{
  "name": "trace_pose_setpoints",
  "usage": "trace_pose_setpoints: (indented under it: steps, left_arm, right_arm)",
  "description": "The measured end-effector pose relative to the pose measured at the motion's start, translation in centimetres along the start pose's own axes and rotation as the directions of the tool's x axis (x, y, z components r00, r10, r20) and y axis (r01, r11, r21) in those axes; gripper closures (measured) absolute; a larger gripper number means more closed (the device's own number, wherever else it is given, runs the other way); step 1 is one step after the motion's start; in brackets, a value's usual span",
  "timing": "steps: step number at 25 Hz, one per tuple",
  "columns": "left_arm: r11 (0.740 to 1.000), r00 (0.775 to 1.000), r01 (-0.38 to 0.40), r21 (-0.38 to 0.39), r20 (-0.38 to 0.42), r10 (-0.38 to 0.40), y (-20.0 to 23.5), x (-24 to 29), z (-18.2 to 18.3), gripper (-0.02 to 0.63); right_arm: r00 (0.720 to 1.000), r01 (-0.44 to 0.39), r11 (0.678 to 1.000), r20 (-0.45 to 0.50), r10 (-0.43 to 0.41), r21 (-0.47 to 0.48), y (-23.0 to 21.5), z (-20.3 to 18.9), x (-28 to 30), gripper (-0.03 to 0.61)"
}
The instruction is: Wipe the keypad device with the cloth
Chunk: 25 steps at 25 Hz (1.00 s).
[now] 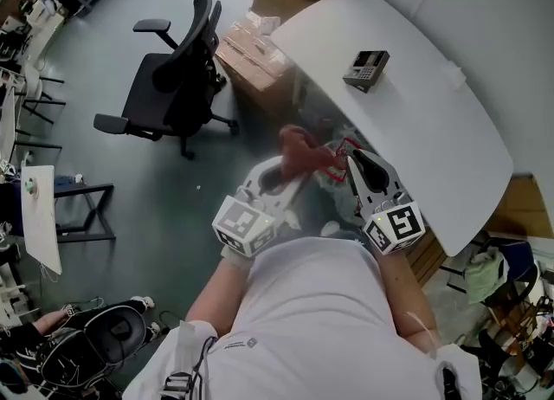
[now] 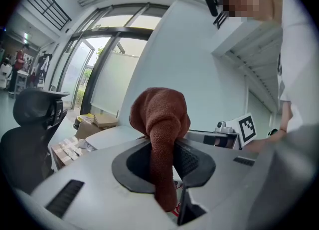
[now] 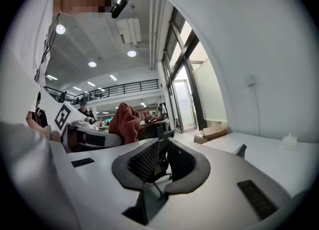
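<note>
Cloth (image 2: pixel 162 124) in the grip of my left gripper (image 2: pixel 165 160), seconds ahead of a wipe: its jaws stand clamped on a brown terry cloth, one bunched end mounding above the pads while the other hangs down behind them. From the head view the cloth (image 1: pixel 299 149) rides out in front of my left gripper (image 1: pixel 279 177), held over the floor and short of the white table (image 1: pixel 450 130).

The keypad device (image 1: pixel 367 69) sits alone on that table, well ahead of both tools and off to the right of the cloth-bearing one. It lies apart from everything else, its keyed face up, and its longer side appears to run slantwise across my reach rather than straight away from me, though it is small at this range.

My right gripper (image 3: pixel 160 160) is the nearer of the two to the device, level with the table's near edge. Its jaws are closed to the tips, with nothing between them and nothing touching them.

By my reckoning the wipe has not begun: the cloth must travel forward and rightward, past my right gripper (image 1: pixel 370 175), to reach the keypad.
</note>
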<state>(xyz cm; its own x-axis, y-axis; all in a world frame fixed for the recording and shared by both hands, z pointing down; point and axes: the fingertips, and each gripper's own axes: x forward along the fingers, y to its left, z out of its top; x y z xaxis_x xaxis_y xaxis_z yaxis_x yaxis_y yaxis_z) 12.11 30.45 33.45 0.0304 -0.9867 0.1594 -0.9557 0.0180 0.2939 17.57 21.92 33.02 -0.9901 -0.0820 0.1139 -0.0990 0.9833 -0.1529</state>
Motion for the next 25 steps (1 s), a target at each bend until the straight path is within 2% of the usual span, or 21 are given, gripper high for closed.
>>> trace_pose_setpoints:
  steps: [5, 11, 14, 22, 25]
  left_arm:
    - [1.000, 1.000, -0.010, -0.005, -0.008, 0.010, 2.9, -2.2, -0.6, 0.534]
    - [1.000, 1.000, -0.019, -0.021, -0.016, 0.019, 4.9, -1.7, -0.6, 0.534]
    - [0.999, 0.999, -0.024, -0.035, -0.034, 0.023, 5.8, -0.1, -0.7, 0.534]
    - [0.999, 0.997, -0.029, -0.017, -0.076, 0.027, 8.4, 7.7, 1.0, 0.534]
    - [0.999, 0.996, -0.040, -0.036, -0.076, 0.038, 8.6, 10.6, 1.4, 0.534]
  right_arm:
    - [0.999, 0.019, 0.997, 0.034, -0.021, 0.071, 1.0, -0.1, 2.2, 0.517]
    - [0.997, 0.077, 0.994, 0.017, -0.078, 0.083, -1.6, -0.1, 3.5, 0.517]
    - [0.995, 0.100, 0.989, 0.001, -0.101, 0.104, -3.9, -0.5, 4.4, 0.517]
    - [0.995, 0.097, 0.989, 0.000, -0.098, 0.115, -11.3, 1.0, 7.2, 0.517]
    - [0.995, 0.101, 0.987, -0.004, -0.101, 0.127, -14.2, 1.2, 7.1, 0.517]
